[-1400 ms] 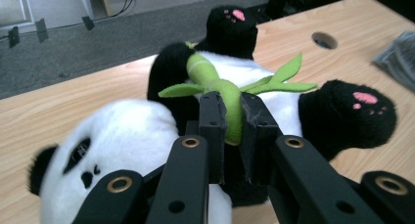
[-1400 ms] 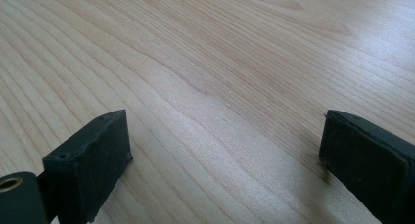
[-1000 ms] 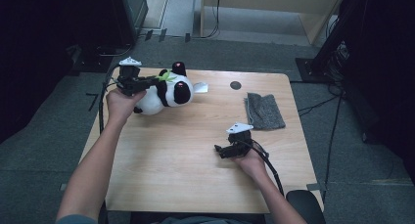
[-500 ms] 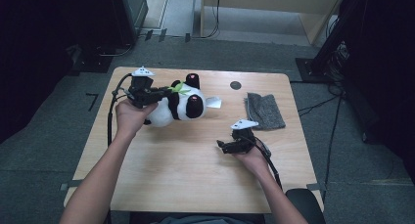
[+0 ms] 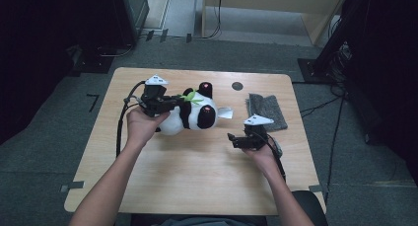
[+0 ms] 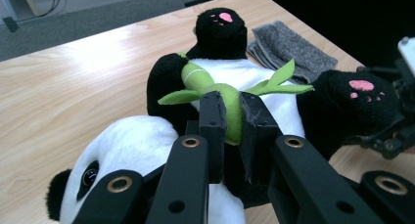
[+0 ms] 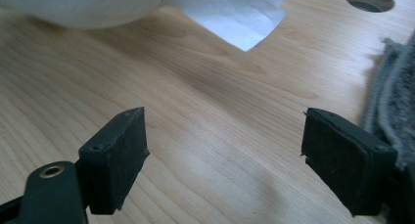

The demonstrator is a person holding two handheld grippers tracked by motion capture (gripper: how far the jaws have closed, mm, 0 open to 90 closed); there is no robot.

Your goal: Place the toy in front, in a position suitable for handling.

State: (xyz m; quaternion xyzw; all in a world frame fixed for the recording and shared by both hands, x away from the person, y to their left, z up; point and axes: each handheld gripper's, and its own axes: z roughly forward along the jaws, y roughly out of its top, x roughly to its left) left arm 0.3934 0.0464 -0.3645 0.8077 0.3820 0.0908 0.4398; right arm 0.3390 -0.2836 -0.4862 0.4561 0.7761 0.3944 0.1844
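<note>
The left gripper (image 6: 230, 121) is clenching its fingers (image 6: 213, 121) on the green bamboo sprig (image 6: 230, 99) of the panda (image 5: 190, 115), which is lying on its back at the far left of the worktop (image 5: 197, 181). The right gripper (image 7: 240, 160) is hovering to the right of the panda, released, its fingers (image 7: 117, 155) having just been closing a little with nothing between them. A grey cloth (image 5: 266, 110) is lying just beside it.

A: On my feed, a grey cloth (image 5: 267, 110) lies flat at the wooden table's (image 5: 197, 181) far right.

B: Confirmed. I see a round hole (image 5: 237, 86) just beside it.
</note>
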